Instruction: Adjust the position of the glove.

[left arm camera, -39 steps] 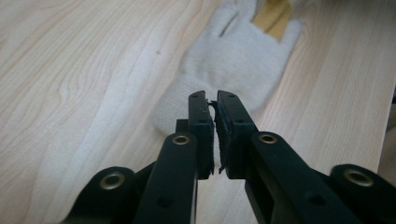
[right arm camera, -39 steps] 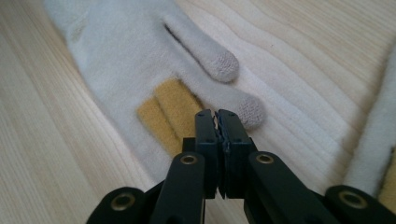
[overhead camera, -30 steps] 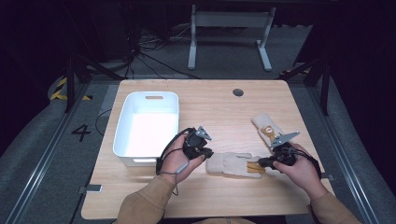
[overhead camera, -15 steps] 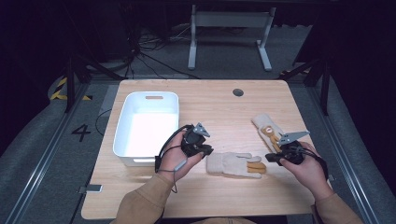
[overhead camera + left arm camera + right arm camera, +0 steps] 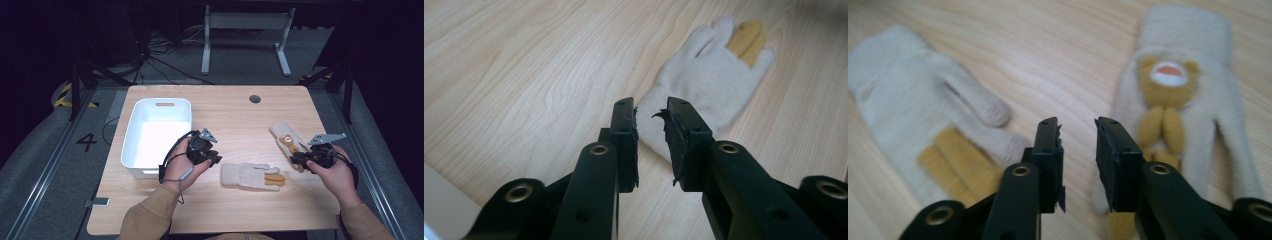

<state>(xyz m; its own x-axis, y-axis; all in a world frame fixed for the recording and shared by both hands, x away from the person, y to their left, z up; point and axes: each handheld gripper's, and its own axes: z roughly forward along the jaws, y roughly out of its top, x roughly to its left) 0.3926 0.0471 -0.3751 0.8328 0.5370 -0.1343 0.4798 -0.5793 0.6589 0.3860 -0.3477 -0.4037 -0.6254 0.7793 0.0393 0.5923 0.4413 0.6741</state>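
Black jaws of the left gripper (image 5: 651,145) stand apart, holding nothing, just over the cuff of the plain glove (image 5: 704,82). The right gripper (image 5: 1078,160) is also released, between this glove and the bear glove (image 5: 1180,100). I think the soft knit can slip or bunch if a jaw catches one layer. Both cream gloves lie flat near the white bin (image 5: 157,132).

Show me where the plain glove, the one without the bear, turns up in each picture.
High view: the plain glove lies bottom centre, between the two hands.
Left gripper view: upper right, just past the open fingers, cuff nearest them.
Right gripper view: at the left, beside the bear glove.
Shared landmark: its two yellow fingers.
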